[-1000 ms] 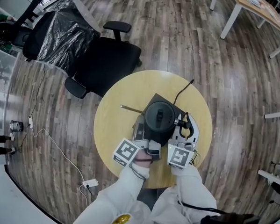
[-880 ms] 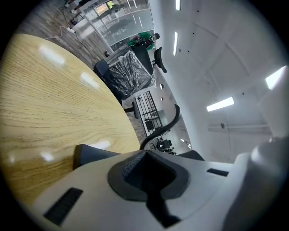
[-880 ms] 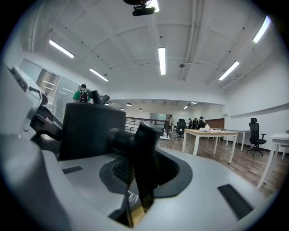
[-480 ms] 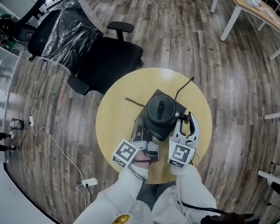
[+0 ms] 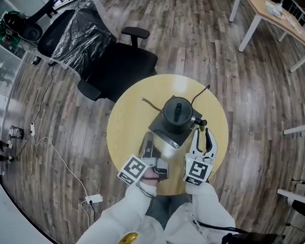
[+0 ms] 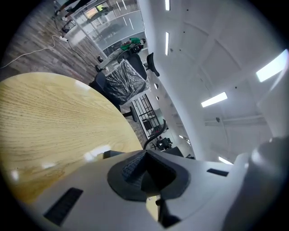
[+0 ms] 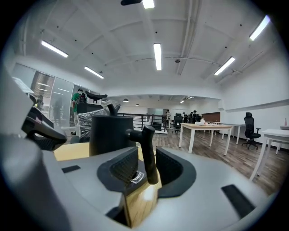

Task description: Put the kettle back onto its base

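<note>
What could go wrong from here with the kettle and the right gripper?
The handle stands between the right gripper's open jaws; pulling away sideways might catch it and tip the kettle. The power cord trails toward the table's far edge; a snag might drag the base.

**Person in white sleeves with two handheld grippers**

Seen from above, both arms wear loose white sleeves (image 5: 132,209). The left gripper (image 5: 149,139) and right gripper (image 5: 203,133) each carry a cube (image 5: 134,169) printed with black-and-white square markers. Up close, the gripper bodies are smooth pale grey plastic with dark rectangular slots (image 7: 234,194). Their pads (image 7: 124,167) are black with a fine ribbed texture.
</note>
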A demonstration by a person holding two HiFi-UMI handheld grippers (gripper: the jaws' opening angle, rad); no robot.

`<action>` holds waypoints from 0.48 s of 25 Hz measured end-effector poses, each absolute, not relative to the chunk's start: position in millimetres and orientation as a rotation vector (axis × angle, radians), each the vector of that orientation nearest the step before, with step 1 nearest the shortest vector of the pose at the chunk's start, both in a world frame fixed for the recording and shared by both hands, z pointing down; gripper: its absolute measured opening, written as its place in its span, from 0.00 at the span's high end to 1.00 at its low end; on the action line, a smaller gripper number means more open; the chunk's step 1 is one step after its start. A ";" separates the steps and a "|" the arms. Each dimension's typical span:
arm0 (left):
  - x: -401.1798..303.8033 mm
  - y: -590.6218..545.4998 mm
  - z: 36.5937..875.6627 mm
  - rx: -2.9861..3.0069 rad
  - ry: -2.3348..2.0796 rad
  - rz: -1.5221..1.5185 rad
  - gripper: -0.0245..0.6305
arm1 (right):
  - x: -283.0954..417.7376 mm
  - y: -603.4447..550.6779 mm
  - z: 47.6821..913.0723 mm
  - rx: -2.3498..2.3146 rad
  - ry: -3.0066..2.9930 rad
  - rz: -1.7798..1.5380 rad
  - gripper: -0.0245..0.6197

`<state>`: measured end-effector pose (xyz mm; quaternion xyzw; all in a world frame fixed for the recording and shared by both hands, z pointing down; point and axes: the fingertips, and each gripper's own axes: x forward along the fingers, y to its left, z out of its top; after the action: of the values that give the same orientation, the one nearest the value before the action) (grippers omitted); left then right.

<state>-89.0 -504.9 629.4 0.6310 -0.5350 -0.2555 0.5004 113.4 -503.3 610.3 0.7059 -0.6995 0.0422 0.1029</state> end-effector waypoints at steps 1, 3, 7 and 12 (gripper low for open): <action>-87.7 -502.7 624.1 1.551 -1.287 -0.609 0.96 | 111.7 -498.6 606.9 2.068 -2.078 0.117 0.80; -85.5 -498.6 610.9 1.624 -1.281 -0.578 0.96 | 106.5 -490.1 597.5 2.028 -2.111 0.100 0.80; -80.7 -491.7 571.8 1.859 -1.305 -0.467 0.96 | 97.1 -477.2 570.9 1.979 -2.171 0.076 0.80; -49.8 -468.5 520.0 2.311 -1.320 -0.152 0.96 | 80.4 -463.9 526.6 1.930 -2.259 0.045 0.80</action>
<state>-49.8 -468.5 520.0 0.8425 -0.4813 -0.0554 0.2355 80.4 -463.9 526.6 0.6471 -0.7575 0.0151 0.0849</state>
